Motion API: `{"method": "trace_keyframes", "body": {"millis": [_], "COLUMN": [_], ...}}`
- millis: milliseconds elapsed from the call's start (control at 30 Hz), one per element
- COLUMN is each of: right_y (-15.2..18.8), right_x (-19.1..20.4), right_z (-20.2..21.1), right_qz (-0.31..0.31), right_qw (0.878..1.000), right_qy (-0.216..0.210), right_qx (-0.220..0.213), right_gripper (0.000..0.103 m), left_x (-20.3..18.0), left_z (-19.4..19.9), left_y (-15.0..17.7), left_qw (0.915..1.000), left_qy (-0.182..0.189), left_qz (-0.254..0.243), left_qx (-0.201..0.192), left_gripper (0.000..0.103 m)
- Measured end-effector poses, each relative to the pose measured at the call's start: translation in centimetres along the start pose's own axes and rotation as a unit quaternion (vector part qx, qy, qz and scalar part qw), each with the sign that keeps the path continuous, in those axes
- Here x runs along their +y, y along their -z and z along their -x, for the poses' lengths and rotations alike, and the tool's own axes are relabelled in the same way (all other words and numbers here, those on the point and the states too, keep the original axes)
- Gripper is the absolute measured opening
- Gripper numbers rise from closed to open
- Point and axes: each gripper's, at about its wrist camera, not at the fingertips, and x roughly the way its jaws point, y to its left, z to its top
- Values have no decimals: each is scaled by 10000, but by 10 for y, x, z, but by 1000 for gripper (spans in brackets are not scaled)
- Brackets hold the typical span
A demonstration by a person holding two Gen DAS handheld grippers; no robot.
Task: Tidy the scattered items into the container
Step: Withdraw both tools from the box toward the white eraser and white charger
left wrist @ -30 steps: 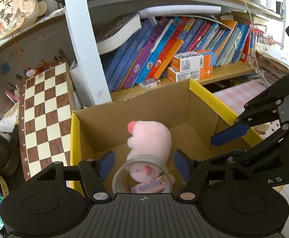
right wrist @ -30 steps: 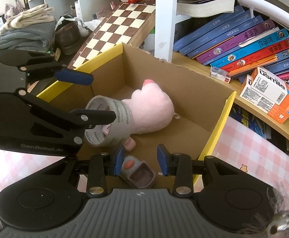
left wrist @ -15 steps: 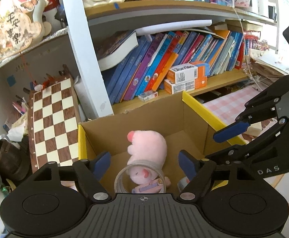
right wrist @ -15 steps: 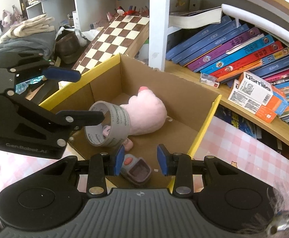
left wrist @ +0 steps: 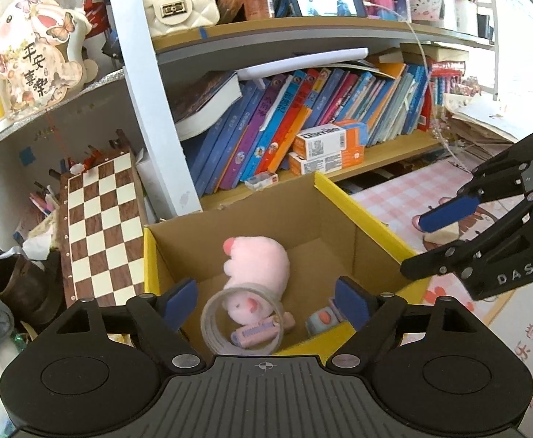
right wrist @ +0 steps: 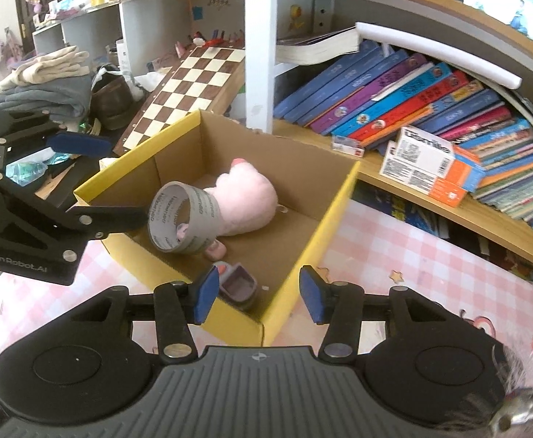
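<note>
Above the near edge of the cardboard box [left wrist: 295, 215], the left gripper [left wrist: 266, 301] hangs with its blue-padded fingers [left wrist: 180, 301] spread wide, holding nothing. The right gripper [right wrist: 257, 292] sits over the box's near corner, its fingers [right wrist: 312, 297] also well apart and empty, touching nothing.

Inside the box, a pink plush toy [right wrist: 244, 202] lies on the floor of it, with a tape roll [right wrist: 182, 217] standing on edge against its front. Seen through the roll from the left wrist view is a small lilac comb-like item [left wrist: 253, 335]. A little grey-purple gadget with a red button [right wrist: 237, 286] rests in the near corner, just beside the right gripper's left finger.

The box sits on a table [right wrist: 412, 266] covered in pink checked cloth, close under a shelf of leaning books [right wrist: 412, 98]. A chessboard [left wrist: 102, 226] leans beside the box, and orange-and-white cartons [left wrist: 326, 149] are stacked on the shelf behind.
</note>
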Motion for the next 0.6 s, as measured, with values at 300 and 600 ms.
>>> {"method": "trace_keyframes", "body": {"millis": [300, 600], "right_y": [24, 50], "right_x": [-5, -15], "right_z": [33, 54], "right_qz": [-230, -604], "right_qw": [9993, 9969], "right_qy": [267, 469], "right_qx": [-149, -206], "right_gripper": [59, 72], "left_x": [-16, -28], "left_z": [17, 25], "left_y": [7, 11], "left_qw": [9999, 9997], "left_qy": [94, 186], "left_qz": [-65, -143], "left_qx": [-32, 13], "left_gripper": [85, 85]}}
